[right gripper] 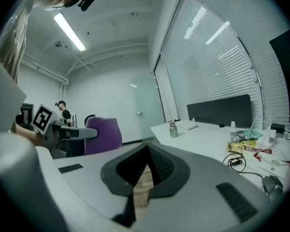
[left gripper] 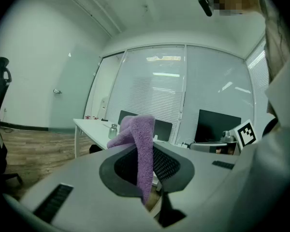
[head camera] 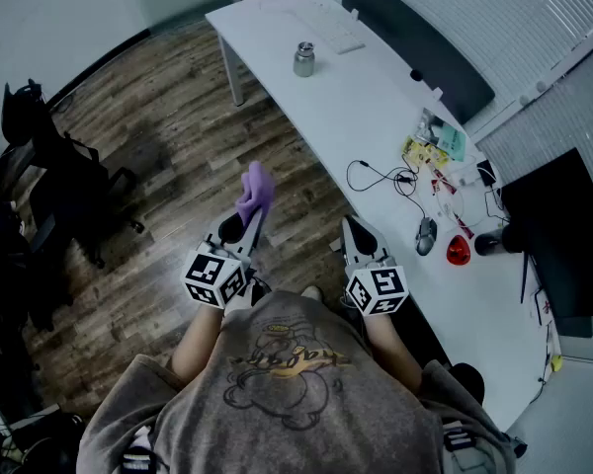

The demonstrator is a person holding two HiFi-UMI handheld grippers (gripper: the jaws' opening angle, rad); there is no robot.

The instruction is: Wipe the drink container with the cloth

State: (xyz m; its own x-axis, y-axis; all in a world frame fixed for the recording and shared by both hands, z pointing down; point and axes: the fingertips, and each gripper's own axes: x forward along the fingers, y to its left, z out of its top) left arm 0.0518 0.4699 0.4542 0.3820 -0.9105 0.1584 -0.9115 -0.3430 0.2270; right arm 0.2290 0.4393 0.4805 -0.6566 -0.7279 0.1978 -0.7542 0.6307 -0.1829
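Note:
A small metal drink container (head camera: 303, 59) stands on the white desk (head camera: 376, 136), far ahead of both grippers; it also shows small in the left gripper view as the container (left gripper: 113, 131) and in the right gripper view as the container (right gripper: 173, 129). My left gripper (head camera: 245, 223) is shut on a purple cloth (head camera: 255, 192), which sticks up out of its jaws as the cloth (left gripper: 141, 149). My right gripper (head camera: 361, 235) is shut with nothing in it, held level beside the left one over the wooden floor. In the right gripper view the cloth (right gripper: 103, 134) hangs at the left.
On the desk lie a keyboard (head camera: 326, 23), a cable (head camera: 381, 178), a mouse (head camera: 427, 234), a red object (head camera: 458, 251), packets (head camera: 430, 146) and a dark monitor (head camera: 558, 235). Black office chairs (head camera: 49, 176) stand at the left on the wood floor. A person stands far off in the right gripper view.

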